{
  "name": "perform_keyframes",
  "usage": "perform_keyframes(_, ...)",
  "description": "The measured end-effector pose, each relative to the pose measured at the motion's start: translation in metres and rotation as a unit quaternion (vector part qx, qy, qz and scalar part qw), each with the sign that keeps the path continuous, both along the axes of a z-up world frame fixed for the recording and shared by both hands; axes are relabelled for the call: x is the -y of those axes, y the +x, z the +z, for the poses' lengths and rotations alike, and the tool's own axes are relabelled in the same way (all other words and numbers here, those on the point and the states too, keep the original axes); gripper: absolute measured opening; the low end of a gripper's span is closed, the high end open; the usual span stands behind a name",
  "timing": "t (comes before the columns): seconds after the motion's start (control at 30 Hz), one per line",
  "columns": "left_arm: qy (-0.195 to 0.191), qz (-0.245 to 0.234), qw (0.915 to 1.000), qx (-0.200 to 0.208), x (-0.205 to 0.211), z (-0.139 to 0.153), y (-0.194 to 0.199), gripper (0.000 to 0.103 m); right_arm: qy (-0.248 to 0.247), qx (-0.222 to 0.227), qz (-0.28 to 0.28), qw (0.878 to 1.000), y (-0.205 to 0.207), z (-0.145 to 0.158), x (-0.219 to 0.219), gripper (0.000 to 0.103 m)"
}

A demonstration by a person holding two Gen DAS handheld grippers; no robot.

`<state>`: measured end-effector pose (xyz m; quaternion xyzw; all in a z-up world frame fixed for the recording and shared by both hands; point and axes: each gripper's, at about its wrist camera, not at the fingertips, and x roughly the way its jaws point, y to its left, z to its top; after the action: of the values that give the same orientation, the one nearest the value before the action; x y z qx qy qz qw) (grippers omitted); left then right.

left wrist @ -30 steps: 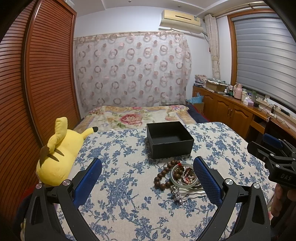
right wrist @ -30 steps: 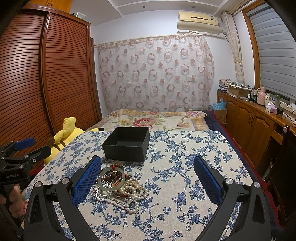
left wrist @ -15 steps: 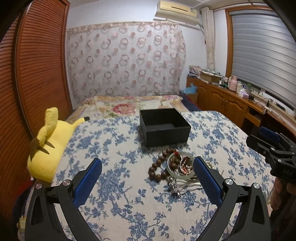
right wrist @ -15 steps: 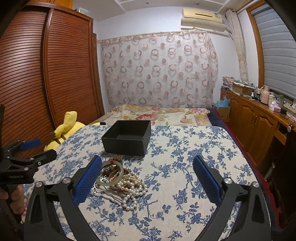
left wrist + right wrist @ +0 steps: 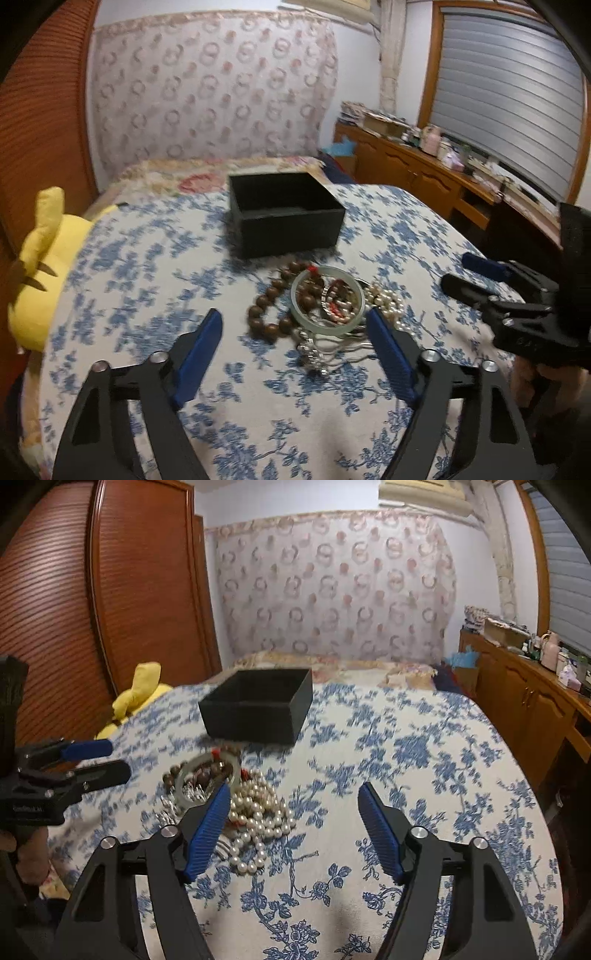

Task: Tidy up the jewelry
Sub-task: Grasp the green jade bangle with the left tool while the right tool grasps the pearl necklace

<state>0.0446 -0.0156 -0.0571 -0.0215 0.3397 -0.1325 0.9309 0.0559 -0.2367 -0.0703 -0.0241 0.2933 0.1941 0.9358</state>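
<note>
Left gripper [image 5: 295,345] spread wide, holding nothing, hovering low over the flowered bedspread [image 5: 147,258] with the jewelry heap just ahead between the blue pads. Right gripper [image 5: 293,819] likewise splayed and empty, its left pad [image 5: 207,827] hanging over the near edge of the pearl necklace [image 5: 258,812].

Heap lying in front of the black box [image 5: 284,214] — near it, not touching so far as can be told. Pale green bangle [image 5: 327,299] resting on top, brown bead bracelet [image 5: 273,306] curling out to its left, silvery chain [image 5: 317,350] trailing toward the camera, pearls on the far right side.

Judged as the approach to a first pick. Best to take the bangle first: topmost, rigid, easy to pinch across its rim. Worth lowering the left gripper so one pad goes inside the ring and one outside, then closing gently — likely slippery. Advisable to lift straight up and slowly, since beads and chain lie partly under it and may snag. Right gripper better kept for the pearls, scooped near the middle of the strand. Box open and seemingly empty, ready to receive.
</note>
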Motion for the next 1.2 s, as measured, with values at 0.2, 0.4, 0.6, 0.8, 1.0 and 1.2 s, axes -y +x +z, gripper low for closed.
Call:
perform_keyframes(0.2, -0.005, -0.022, 0.9994, -0.028, 0.009, -0.013, 0.026, 0.050, -0.011, -0.025, 0.013, 1.000, 0.009, -0.013, -0.005, 0.066)
perform_keyframes(0.4, -0.009, -0.030, 0.9981, -0.053, 0.008, -0.021, 0.052, 0.028, -0.017, -0.038, 0.023, 0.999, 0.011, -0.023, -0.010, 0.066)
perform_keyframes(0.6, -0.005, -0.043, 0.9969, -0.065, 0.013, -0.025, 0.070, 0.027, -0.015, -0.049, 0.028, 0.998, 0.014, -0.029, -0.010, 0.066)
perform_keyframes(0.8, 0.012, -0.049, 0.9958, -0.077, 0.018, -0.033, 0.085, 0.026, -0.017, -0.046, 0.027, 0.998, 0.013, -0.030, -0.011, 0.066)
perform_keyframes(1.0, 0.023, -0.054, 0.9951, -0.079, 0.021, -0.037, 0.093, 0.023, -0.011, -0.049, 0.022, 0.998, 0.014, -0.029, -0.008, 0.066)
perform_keyframes(1.2, 0.024, -0.066, 0.9951, -0.069, 0.022, -0.034, 0.089, 0.006, -0.016, -0.055, 0.030, 0.998, 0.015, -0.030, -0.011, 0.066)
